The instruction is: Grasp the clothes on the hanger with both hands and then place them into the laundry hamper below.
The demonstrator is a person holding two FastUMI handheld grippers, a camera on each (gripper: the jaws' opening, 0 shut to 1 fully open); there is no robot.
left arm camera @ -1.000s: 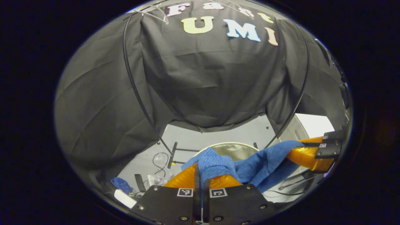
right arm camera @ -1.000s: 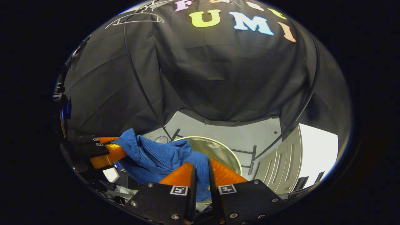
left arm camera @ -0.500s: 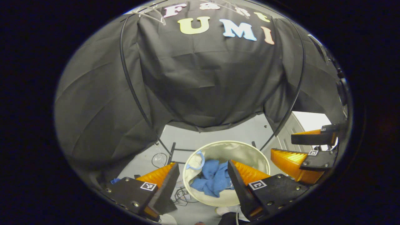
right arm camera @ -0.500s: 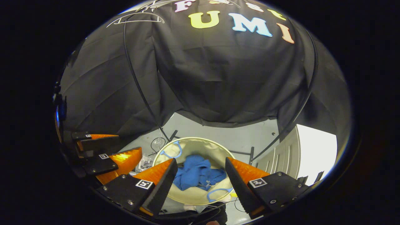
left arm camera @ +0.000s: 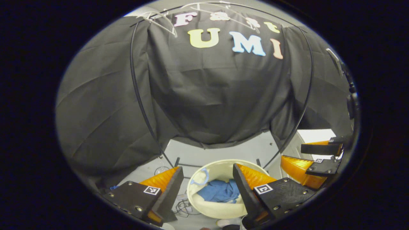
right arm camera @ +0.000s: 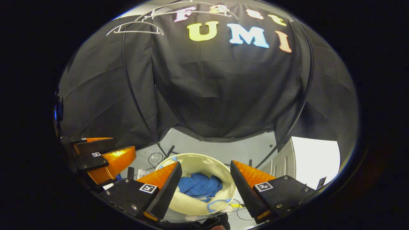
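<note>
- Left gripper (left arm camera: 207, 179): fingers spread wide, nothing between them, touching nothing. It hangs above the laundry hamper (left arm camera: 220, 210), and the hamper's mouth shows through the gap.
- Right gripper (right arm camera: 206, 174): fingers likewise wide apart and empty, also poised over the hamper (right arm camera: 191, 206).
- Each gripper carries a small square black-and-white marker tag on each finger mount; the patterns are coded, not readable text.
- Blue clothes (left arm camera: 220, 191): a crumpled heap lying inside the hamper, below both grippers and clear of all fingers. In the right gripper view the same heap (right arm camera: 199, 185) sits near the middle of the hamper's floor.
- Hamper: round, cream-coloured, with soft walls and blue loop handles; it stands on a pale grey floor (left arm camera: 223, 148).
- Left gripper view: the right gripper (left arm camera: 314, 159) shows at the right edge, open, with loose cables (left arm camera: 182, 204) on the floor just left of the hamper.
- Right gripper view: the left gripper (right arm camera: 102, 151) shows at the left edge, open; a white ribbed panel (right arm camera: 281, 163) stands to the right of the hamper.
- White hangers (right arm camera: 135, 28) hang bare at the top of the booth, high above the hamper; the left gripper view catches them (left arm camera: 159, 19) too.
- A thin black pole (left arm camera: 137, 95) curves down the cloth wall.
</note>
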